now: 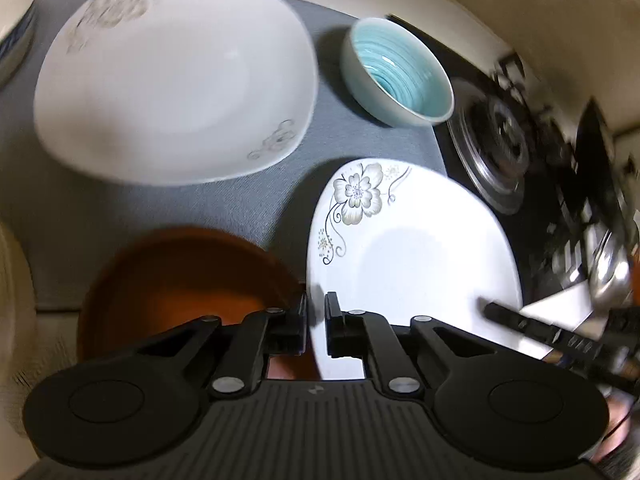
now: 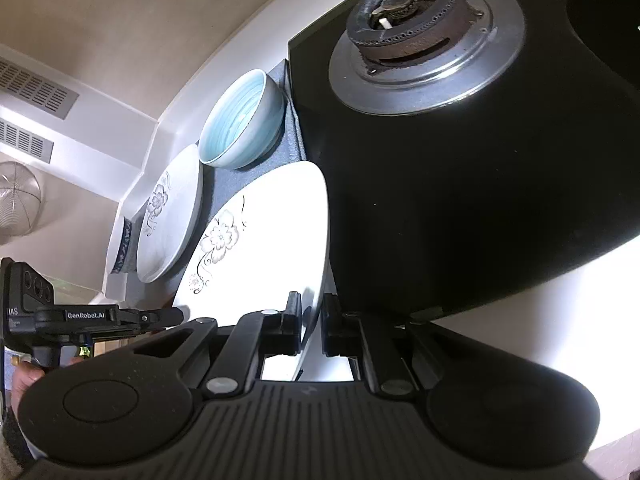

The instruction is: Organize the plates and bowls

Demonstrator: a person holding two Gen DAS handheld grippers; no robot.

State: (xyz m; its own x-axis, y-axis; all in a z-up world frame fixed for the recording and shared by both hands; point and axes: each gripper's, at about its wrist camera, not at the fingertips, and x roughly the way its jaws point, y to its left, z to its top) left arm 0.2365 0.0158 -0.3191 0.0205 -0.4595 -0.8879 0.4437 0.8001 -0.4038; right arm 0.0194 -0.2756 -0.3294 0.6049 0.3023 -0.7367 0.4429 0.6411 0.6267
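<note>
Both grippers are on the same piece here: the white square-ish plate with a grey flower print [image 1: 416, 256] [image 2: 264, 248]. The left gripper [image 1: 317, 320] has its fingers clamped on the plate's near left rim, and the right gripper [image 2: 311, 322] pinches the opposite edge, jaws narrowed onto the thin rim. The plate sits tilted between them above the grey cloth mat [image 1: 120, 208], its far corner reaching toward the black glass hob [image 2: 460, 220] with the round metal gas burner [image 2: 424, 40].

Beside the left fingers, a brown round bowl [image 1: 188, 272] rests low on the mat. Farther back lies a second white flower-print plate [image 1: 176, 80] [image 2: 170, 224], and near it the pale bowl with a turquoise ribbed inside [image 1: 398, 72] [image 2: 240, 116]. A blue-patterned dish [image 2: 124, 246] peeks behind that plate; it's too hidden to identify further.
</note>
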